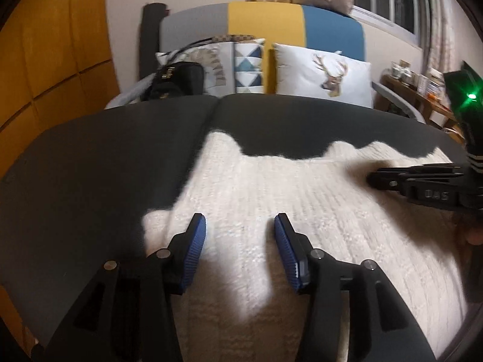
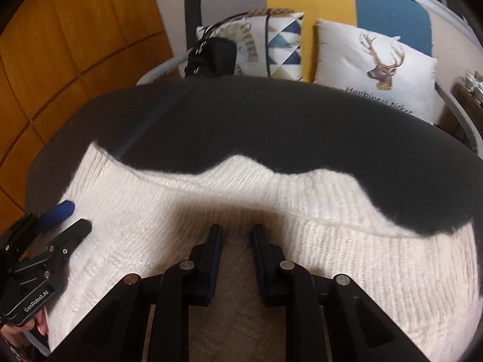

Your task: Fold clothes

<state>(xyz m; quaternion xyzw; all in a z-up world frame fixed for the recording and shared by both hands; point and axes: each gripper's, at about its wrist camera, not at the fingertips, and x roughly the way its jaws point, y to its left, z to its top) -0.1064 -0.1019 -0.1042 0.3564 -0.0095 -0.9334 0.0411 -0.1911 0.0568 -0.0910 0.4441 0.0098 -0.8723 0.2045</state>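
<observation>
A white knit sweater (image 1: 271,187) lies spread flat on a dark grey surface (image 1: 90,166), with its wavy far edge toward the sofa. My left gripper (image 1: 240,229) is open low over the sweater's left part, its blue pads wide apart and nothing between them. In the right wrist view the sweater (image 2: 332,211) fills the lower half. My right gripper (image 2: 237,238) stands over the sweater's middle with a narrow gap between the pads, holding nothing that I can see. The left gripper (image 2: 69,220) also shows open at the left edge, and the right gripper (image 1: 380,178) comes in side-on from the right.
Behind the dark surface (image 2: 241,120) stands a sofa (image 1: 265,21) in grey, yellow and blue, with a deer pillow (image 1: 326,75), patterned pillows (image 1: 247,66) and a black bag (image 1: 178,81). Wooden panelling (image 1: 54,45) is on the left. A cluttered side table (image 1: 416,87) is on the right.
</observation>
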